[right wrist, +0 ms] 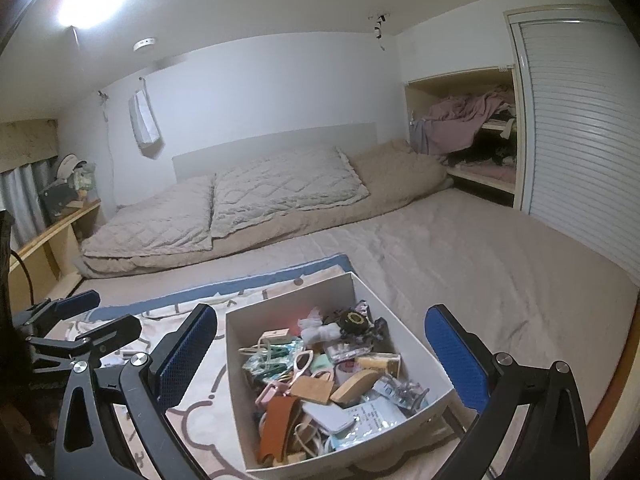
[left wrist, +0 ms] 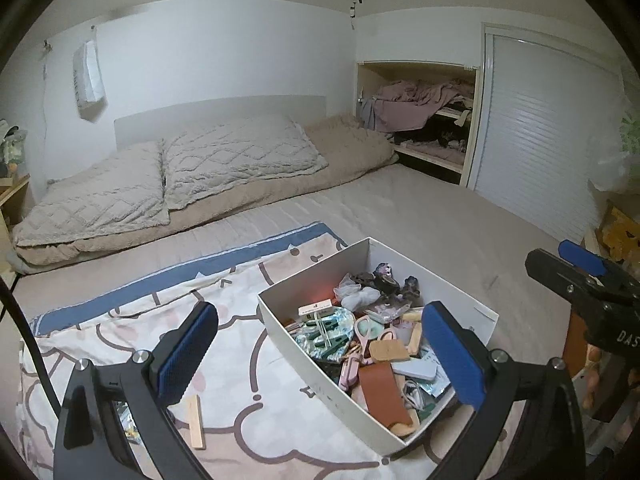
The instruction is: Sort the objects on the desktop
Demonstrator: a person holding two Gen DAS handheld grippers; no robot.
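While both grippers hang empty above the bed, stock reads: one white box (right wrist: 408,344) on the patterned sheet (left wrist: 248,412), heaped with clips, scissors, tags, and packets; one wooden stick (left wrist: 196,426) lying outside. Left gripper (left wrist: 320,356) and right gripper (right wrist: 320,360): fingers spread wide.

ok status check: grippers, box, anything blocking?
Left gripper open, empty. Right gripper open, empty, above white box. Box full of mixed clutter. Wooden stick loose on blanket. Nothing blocking.
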